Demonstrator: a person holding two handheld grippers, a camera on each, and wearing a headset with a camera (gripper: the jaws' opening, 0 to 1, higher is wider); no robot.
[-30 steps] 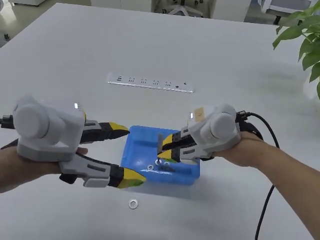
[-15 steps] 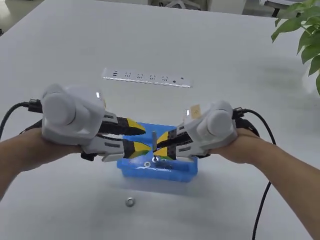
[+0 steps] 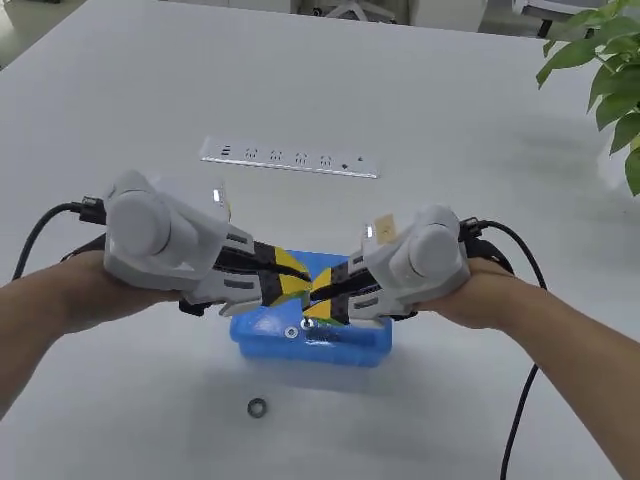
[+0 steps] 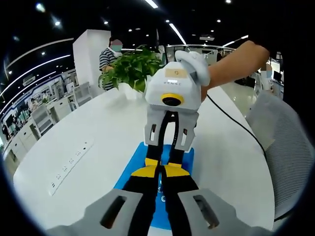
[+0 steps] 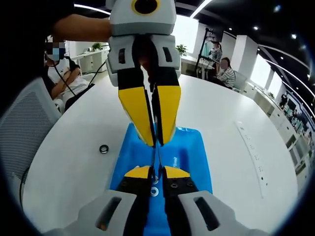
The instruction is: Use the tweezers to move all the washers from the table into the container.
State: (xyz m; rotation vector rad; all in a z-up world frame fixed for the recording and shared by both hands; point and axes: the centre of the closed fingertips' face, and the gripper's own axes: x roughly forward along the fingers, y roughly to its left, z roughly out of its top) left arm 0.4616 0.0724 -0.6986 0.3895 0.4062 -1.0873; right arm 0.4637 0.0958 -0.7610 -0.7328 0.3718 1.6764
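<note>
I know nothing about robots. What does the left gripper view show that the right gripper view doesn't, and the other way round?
Left gripper view: a leafy plant behind the right gripper, and the person's arm holding that gripper.

Right gripper view: a loose washer on the white table, a washer in the container, and what look like thin tweezers pinched by both grippers' jaws.

Both: the blue container, the table, the power strip, and the left gripper meeting the right one tip to tip over the container.
</note>
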